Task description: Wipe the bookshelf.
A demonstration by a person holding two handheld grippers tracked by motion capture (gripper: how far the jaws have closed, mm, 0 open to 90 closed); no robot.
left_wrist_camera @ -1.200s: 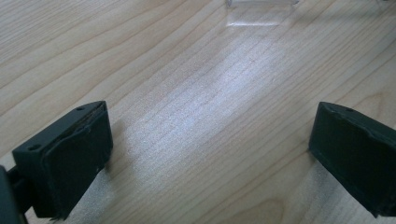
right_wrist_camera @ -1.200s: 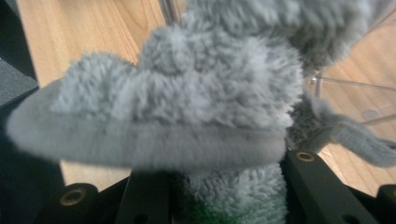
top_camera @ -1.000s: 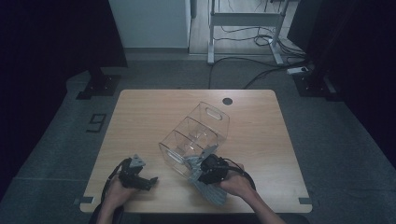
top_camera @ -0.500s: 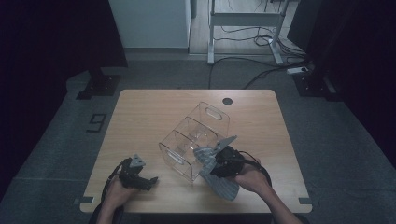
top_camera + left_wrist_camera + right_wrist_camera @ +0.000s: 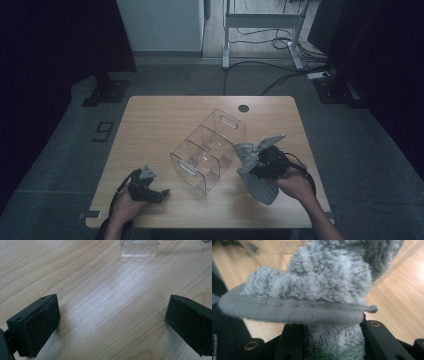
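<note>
My right gripper (image 5: 256,159), clamped on a fluffy grey sock (image 5: 319,290), carries it toward the clear organizer (image 5: 207,150) at nine o'clock, probably needing lowering into a compartment.

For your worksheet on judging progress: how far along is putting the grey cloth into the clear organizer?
Done: the right tool is shut on the fluffy cloth, lifted beside the organizer. In hand: carrying it toward the compartments. Left: the compartments look empty, so placing and releasing remain. The left tool rests open on the table.
</note>
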